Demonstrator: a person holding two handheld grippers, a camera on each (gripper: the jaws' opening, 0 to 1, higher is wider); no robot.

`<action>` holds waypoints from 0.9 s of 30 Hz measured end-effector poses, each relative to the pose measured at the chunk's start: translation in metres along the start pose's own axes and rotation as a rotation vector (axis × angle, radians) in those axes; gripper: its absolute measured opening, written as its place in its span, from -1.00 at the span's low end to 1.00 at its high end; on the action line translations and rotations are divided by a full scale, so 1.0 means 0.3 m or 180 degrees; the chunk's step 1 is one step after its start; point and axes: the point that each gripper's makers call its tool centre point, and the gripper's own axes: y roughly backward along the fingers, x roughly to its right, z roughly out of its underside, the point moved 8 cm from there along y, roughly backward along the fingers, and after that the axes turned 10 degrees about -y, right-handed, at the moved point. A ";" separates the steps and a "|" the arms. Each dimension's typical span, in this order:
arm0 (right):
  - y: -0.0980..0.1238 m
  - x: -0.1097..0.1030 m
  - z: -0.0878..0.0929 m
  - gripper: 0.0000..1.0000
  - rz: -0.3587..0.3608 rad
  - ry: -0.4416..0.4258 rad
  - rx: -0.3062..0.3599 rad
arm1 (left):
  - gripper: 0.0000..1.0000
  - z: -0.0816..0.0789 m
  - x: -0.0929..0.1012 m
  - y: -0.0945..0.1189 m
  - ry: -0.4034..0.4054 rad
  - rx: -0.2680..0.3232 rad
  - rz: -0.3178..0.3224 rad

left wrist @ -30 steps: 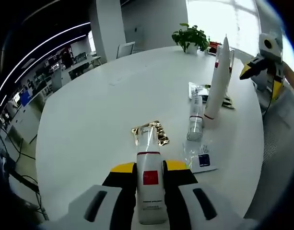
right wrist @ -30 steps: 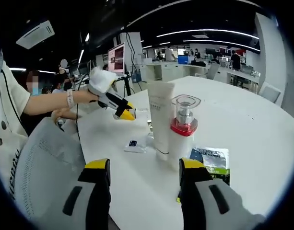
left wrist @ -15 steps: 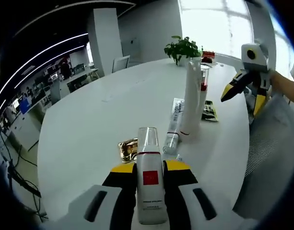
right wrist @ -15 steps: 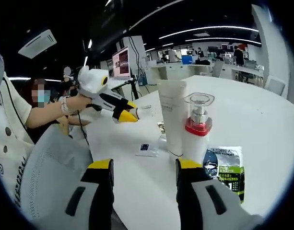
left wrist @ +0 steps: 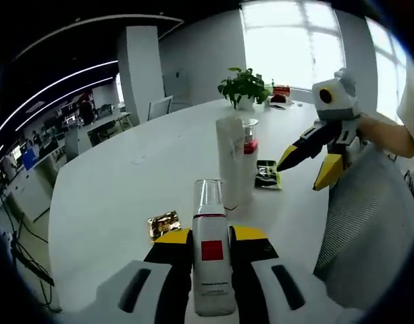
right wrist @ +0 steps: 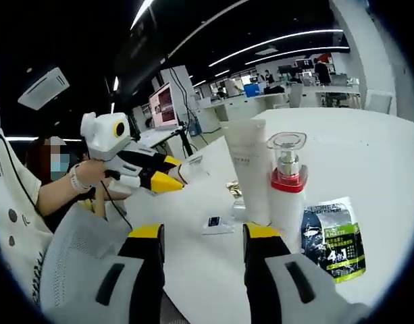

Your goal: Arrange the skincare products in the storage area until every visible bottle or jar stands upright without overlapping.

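My left gripper (left wrist: pixel 210 236) is shut on a white bottle (left wrist: pixel 209 260) with a red label and a clear cap, held above the white table (left wrist: pixel 125 182). Past it stand a white tube (left wrist: pixel 229 160) and a pump bottle (left wrist: pixel 249 144) with a red collar, both upright and close together. My right gripper (left wrist: pixel 300 175) hangs open to their right, holding nothing. In the right gripper view, the right gripper (right wrist: pixel 201 233) is open short of the tube (right wrist: pixel 250 172) and pump bottle (right wrist: pixel 288 183). The left gripper (right wrist: pixel 171 172) carries its bottle (right wrist: pixel 193 164) at the left.
A green sachet (right wrist: pixel 335 236) lies flat beside the pump bottle. A small clear sachet (right wrist: pixel 217 223) and a gold foil packet (left wrist: pixel 163 225) lie on the table. A potted plant (left wrist: pixel 244 84) stands at the far edge. A person's sleeve (right wrist: pixel 17 223) and a grey chair back (left wrist: pixel 369 229) are close.
My left gripper, still shut on the bottle, has swung so the tube and pump bottle now sit straight ahead and nearer. The right gripper stays open and has shifted only slightly.
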 end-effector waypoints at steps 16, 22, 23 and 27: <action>-0.026 0.000 -0.008 -0.18 -0.0144 -0.0637 0.0325 | -0.66 -0.048 0.100 -0.036 -0.0141 0.0131 0.0167; -0.034 -0.005 0.009 -0.19 -0.0362 -0.0992 0.0420 | -0.66 -0.070 0.125 -0.059 -0.0150 0.0235 0.0238; -0.032 -0.004 0.008 -0.21 -0.0369 -0.1020 0.0444 | -0.66 -0.079 0.138 -0.064 -0.0144 0.0257 0.0256; -0.029 0.003 0.005 -0.25 -0.0330 -0.1100 0.0492 | -0.66 -0.096 0.158 -0.075 -0.0166 0.0326 0.0301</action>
